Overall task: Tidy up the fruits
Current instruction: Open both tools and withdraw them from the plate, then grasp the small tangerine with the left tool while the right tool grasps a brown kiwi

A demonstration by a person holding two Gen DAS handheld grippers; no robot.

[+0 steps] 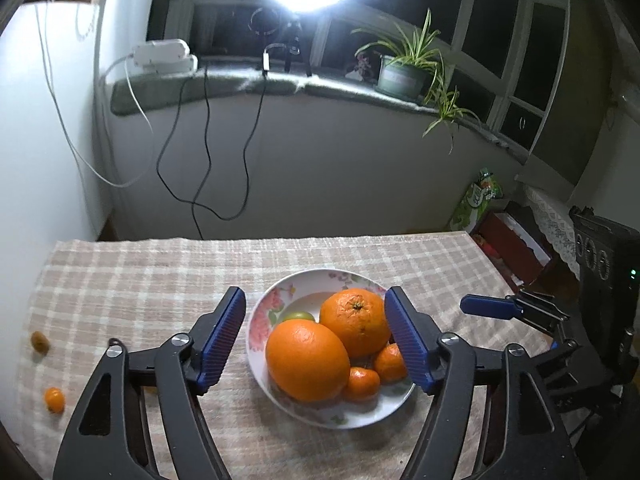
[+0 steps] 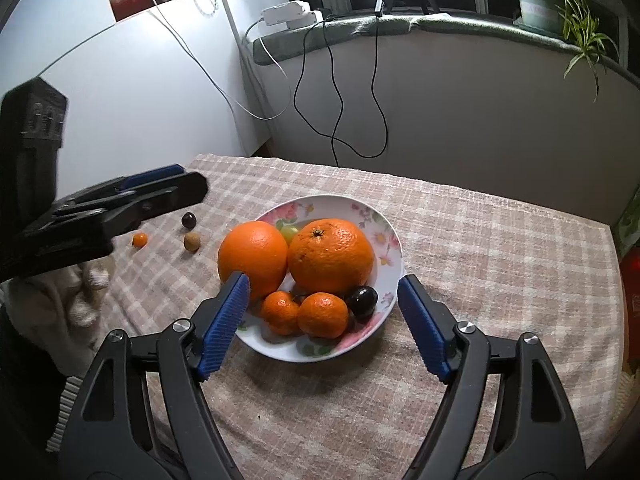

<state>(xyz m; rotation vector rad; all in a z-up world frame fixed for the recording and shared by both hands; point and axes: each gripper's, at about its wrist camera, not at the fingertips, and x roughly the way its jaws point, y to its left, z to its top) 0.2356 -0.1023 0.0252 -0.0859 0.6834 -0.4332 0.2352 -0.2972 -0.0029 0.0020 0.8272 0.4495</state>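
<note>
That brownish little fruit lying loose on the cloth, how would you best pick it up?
Come straight down from above with the left gripper, the nearer one, and close the fingers across the brownish fruit's widest middle. It is small and round, and lies alone on the tablecloth with room on each side.

Plate (image 2: 390, 236) is packed with oranges (image 2: 331, 255), so not much room there. Bare tablecloth (image 2: 500, 264) to its right is wide open; on the left, small fruits (image 2: 191, 241) sit scattered.
</note>
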